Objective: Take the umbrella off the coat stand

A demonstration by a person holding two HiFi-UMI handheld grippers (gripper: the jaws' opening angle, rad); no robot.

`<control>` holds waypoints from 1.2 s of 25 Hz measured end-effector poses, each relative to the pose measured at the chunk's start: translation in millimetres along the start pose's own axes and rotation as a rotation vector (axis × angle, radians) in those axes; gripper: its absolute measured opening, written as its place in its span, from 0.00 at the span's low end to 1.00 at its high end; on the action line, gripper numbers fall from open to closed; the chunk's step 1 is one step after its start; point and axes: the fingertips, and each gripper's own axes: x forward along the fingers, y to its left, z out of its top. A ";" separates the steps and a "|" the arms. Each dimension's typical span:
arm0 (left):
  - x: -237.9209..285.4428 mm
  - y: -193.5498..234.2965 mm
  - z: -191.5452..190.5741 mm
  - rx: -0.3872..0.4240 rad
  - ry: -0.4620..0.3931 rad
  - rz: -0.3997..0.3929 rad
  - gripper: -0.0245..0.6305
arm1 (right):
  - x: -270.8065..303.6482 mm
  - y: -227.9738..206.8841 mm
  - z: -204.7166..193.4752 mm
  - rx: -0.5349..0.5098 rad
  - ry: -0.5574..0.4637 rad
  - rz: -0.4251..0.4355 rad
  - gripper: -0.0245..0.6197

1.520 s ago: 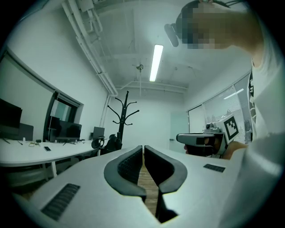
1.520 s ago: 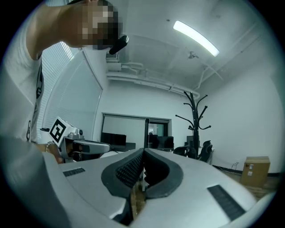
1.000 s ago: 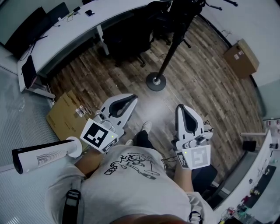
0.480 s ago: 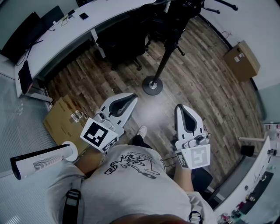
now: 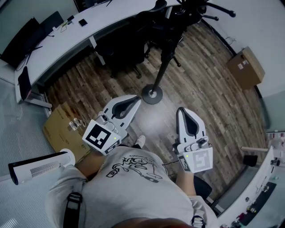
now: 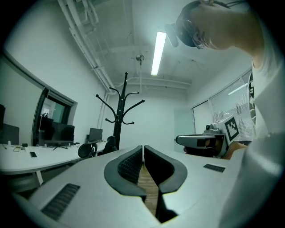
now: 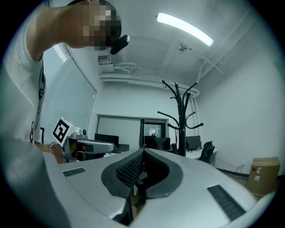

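A black coat stand (image 5: 152, 94) rises from a round base on the wood floor, its hooked top (image 5: 191, 6) at the upper edge of the head view. It stands ahead of both grippers, left of centre in the left gripper view (image 6: 119, 116) and right of centre in the right gripper view (image 7: 180, 120). I cannot make out an umbrella on it. My left gripper (image 5: 136, 99) (image 6: 143, 148) is shut with nothing in it. My right gripper (image 5: 181, 110) (image 7: 143, 151) is shut and empty too. Both point level, short of the stand's base.
A long white desk (image 5: 67, 40) with dark office chairs (image 5: 120, 44) runs behind the stand. A cardboard box (image 5: 244, 67) sits by the right wall. Flattened cardboard (image 5: 62, 129) and a white tower fan (image 5: 38, 165) lie at my left. Another desk (image 5: 254, 191) is at right.
The person has stepped forward: the stand's base has drawn nearer to the grippers, and the fan and cardboard have slid back to the left. Both grippers stay shut.
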 end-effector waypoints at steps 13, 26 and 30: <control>39.1 28.0 -7.9 -0.018 0.020 0.025 0.09 | 32.4 -40.1 -14.3 0.023 0.017 0.000 0.05; 97.1 101.6 -6.6 -0.045 0.007 -0.008 0.09 | 109.0 -77.7 -16.3 0.003 0.035 -0.036 0.05; 121.4 132.2 -1.9 -0.046 0.005 -0.021 0.09 | 140.6 -94.5 -15.6 0.002 0.040 -0.052 0.05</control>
